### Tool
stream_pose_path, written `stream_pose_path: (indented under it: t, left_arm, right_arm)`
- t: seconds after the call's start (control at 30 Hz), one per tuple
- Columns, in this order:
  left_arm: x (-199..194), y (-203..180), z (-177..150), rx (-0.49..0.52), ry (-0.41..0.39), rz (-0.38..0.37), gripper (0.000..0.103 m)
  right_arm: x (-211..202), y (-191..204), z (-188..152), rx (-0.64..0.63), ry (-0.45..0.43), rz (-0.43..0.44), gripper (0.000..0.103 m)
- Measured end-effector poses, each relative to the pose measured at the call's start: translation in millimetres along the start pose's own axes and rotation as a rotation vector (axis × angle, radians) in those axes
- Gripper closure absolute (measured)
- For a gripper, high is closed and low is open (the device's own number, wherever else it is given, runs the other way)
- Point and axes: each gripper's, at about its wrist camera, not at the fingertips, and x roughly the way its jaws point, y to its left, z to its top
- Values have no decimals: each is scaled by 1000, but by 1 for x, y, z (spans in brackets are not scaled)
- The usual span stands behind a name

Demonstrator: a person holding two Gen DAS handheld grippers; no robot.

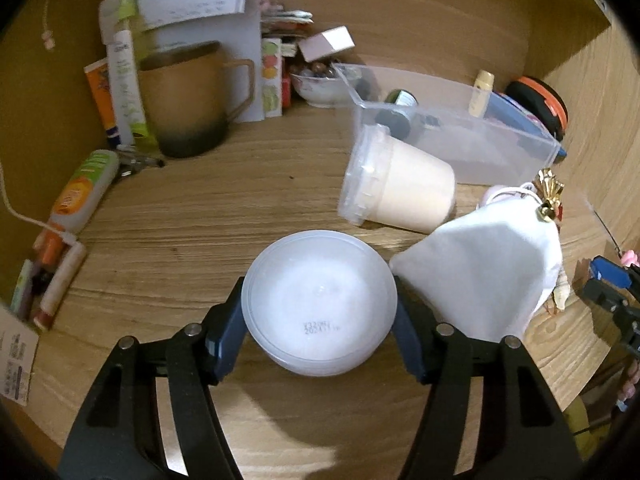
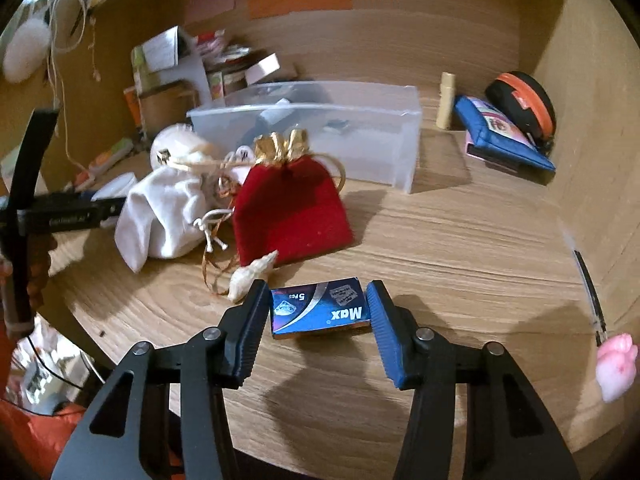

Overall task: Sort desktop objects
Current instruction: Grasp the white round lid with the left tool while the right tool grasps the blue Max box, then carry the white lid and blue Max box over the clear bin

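Two claws working the desk, each around its own thing.
Left gripper (image 1: 320, 320) clamps the round white lid (image 1: 319, 304), just before the clear bin (image 1: 452, 136); right gripper (image 2: 318, 312) spread beside the blue box (image 2: 320, 312), well short of that bin (image 2: 320, 128).

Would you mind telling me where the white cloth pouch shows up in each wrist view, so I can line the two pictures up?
Left wrist view: the white cloth pouch lies right of centre, beside the right finger of the left gripper.
Right wrist view: the white cloth pouch lies left of centre, next to the red velvet pouch.
Shared landmark: the clear plastic bin stands behind it in both.
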Motion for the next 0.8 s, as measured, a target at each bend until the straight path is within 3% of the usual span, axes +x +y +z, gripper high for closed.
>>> stream_pose_path:
  t: [0.37, 0.8]
  left_arm:
    - [-38, 8, 2, -17, -89, 25, 38]
    - [-69, -6, 32, 16, -208, -8, 38]
  right_arm:
    - [-27, -2, 20, 17, -91, -27, 56]
    - [-60, 5, 57, 10, -209, -32, 56]
